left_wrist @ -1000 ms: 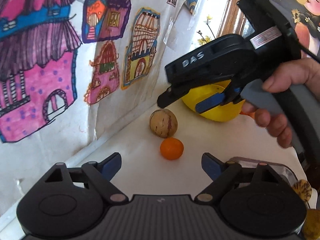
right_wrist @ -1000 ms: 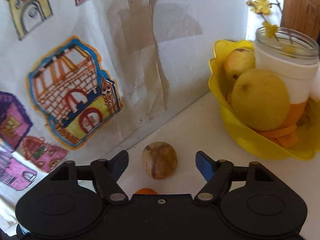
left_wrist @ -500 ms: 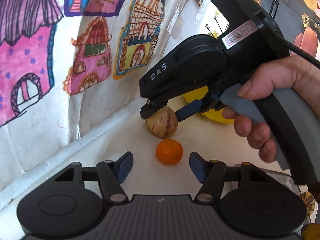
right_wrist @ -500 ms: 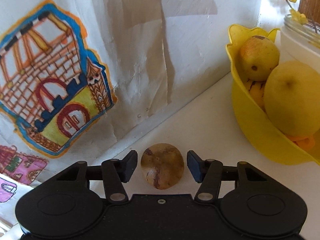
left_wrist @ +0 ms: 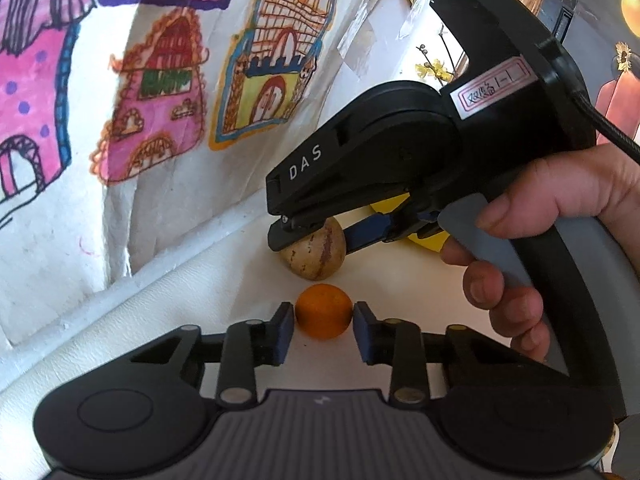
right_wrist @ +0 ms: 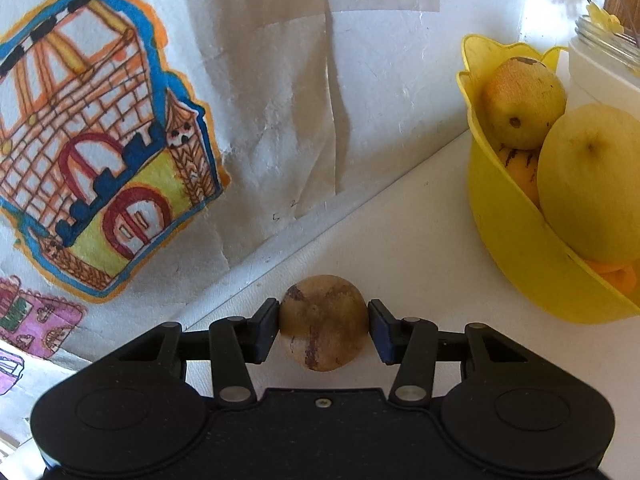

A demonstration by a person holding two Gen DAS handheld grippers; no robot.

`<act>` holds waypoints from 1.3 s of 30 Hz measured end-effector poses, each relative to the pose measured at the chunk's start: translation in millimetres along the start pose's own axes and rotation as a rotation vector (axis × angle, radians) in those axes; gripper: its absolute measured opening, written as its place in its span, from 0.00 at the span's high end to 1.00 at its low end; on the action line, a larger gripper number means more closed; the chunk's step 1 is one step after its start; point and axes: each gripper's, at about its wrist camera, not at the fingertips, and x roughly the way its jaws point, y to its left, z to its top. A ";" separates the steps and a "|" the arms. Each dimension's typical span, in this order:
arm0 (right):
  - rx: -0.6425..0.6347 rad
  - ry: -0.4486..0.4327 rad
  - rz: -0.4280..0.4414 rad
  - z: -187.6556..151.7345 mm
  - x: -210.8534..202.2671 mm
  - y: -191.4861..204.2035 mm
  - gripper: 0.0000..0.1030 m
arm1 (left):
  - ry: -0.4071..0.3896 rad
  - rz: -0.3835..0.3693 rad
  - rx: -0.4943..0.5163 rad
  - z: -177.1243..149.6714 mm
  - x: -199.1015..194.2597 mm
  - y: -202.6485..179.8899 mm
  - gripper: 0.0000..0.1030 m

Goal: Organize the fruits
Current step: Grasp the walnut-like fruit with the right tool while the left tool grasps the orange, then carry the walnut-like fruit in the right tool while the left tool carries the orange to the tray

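A small orange [left_wrist: 323,316] sits on the white table between the fingers of my left gripper [left_wrist: 324,332], whose pads touch both its sides. A tan fruit with purple streaks [right_wrist: 323,326] sits on the table between the pads of my right gripper [right_wrist: 323,330], which is shut on it. In the left wrist view the tan fruit [left_wrist: 316,254] lies just beyond the orange, under the right gripper [left_wrist: 320,232]. A yellow bowl [right_wrist: 516,248] at the right holds several yellow fruits.
A wall covered with paper drawings of houses [left_wrist: 160,112] runs along the left, close behind both fruits. A white jar [right_wrist: 604,68] with yellow flowers stands behind the bowl. The person's hand [left_wrist: 532,240] holds the right gripper's handle.
Both grippers moved forward and down and closed: the left around the orange, the right around the tan fruit. Both fruits still rest on the table.
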 end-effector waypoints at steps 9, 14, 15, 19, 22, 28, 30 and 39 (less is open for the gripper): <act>0.018 -0.017 0.021 -17.6 -2.4 -13.2 0.53 | 0.002 0.005 -0.016 -0.3 -4.8 -1.8 0.68; 0.040 -0.027 0.026 -27.8 -6.3 -18.6 0.53 | 0.014 0.011 -0.005 -2.0 -8.9 -2.0 0.68; 0.045 -0.030 0.027 -29.7 -7.1 -19.5 0.53 | 0.016 0.012 0.000 -2.0 -9.4 -2.0 0.68; 0.057 -0.040 0.039 -42.6 -18.8 -28.7 0.54 | 0.012 0.019 0.021 -3.3 -15.5 -1.5 0.68; 0.062 -0.047 0.051 -48.5 -26.5 -31.1 0.54 | 0.014 0.022 0.020 -4.3 -19.4 1.3 0.69; 0.058 -0.062 0.073 -63.9 -47.6 -36.1 0.54 | 0.003 0.021 0.019 -5.6 -29.9 4.9 0.69; 0.054 -0.067 0.079 -69.5 -55.3 -37.2 0.54 | 0.000 0.022 0.020 -5.6 -33.9 4.8 0.69; 0.041 -0.103 0.103 -96.6 -108.7 -47.5 0.54 | -0.019 0.012 0.038 -6.6 -66.3 -9.1 0.69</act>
